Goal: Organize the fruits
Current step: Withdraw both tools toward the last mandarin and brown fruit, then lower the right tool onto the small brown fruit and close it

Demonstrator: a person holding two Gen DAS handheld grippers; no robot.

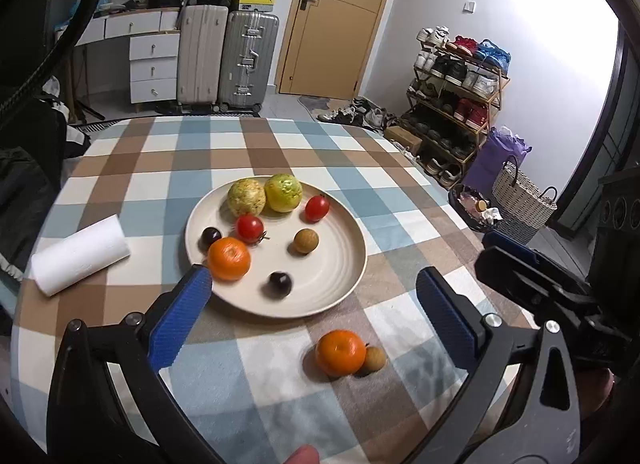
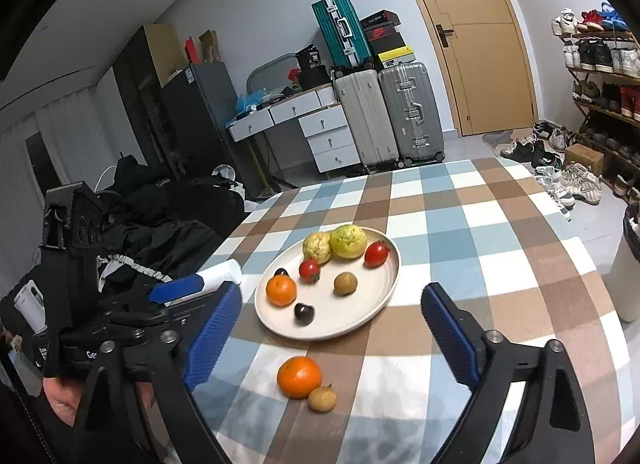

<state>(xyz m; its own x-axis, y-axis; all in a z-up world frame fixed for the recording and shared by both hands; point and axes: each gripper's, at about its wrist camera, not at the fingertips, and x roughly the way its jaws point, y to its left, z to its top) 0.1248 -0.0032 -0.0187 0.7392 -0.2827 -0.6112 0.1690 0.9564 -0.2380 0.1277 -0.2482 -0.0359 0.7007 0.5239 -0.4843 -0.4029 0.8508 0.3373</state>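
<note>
A: Plate (image 1: 352, 276), cream, on checked tablecloth (image 1: 280, 144)?
B: Holds two guavas, two tomatoes, two dark plums, one longan, one orange (image 1: 229, 258).
A: Off the plate?
B: Orange (image 2: 299, 377) touching longan (image 2: 322, 399), near side.
A: Claws?
B: Left gripper (image 1: 314, 306) spread, empty. Right gripper (image 2: 332, 330) spread, empty.

The left gripper (image 1: 314, 314) and the right gripper (image 2: 332, 330) both have their jaws spread wide and hold nothing. They hover side by side, pointing forward.
</note>
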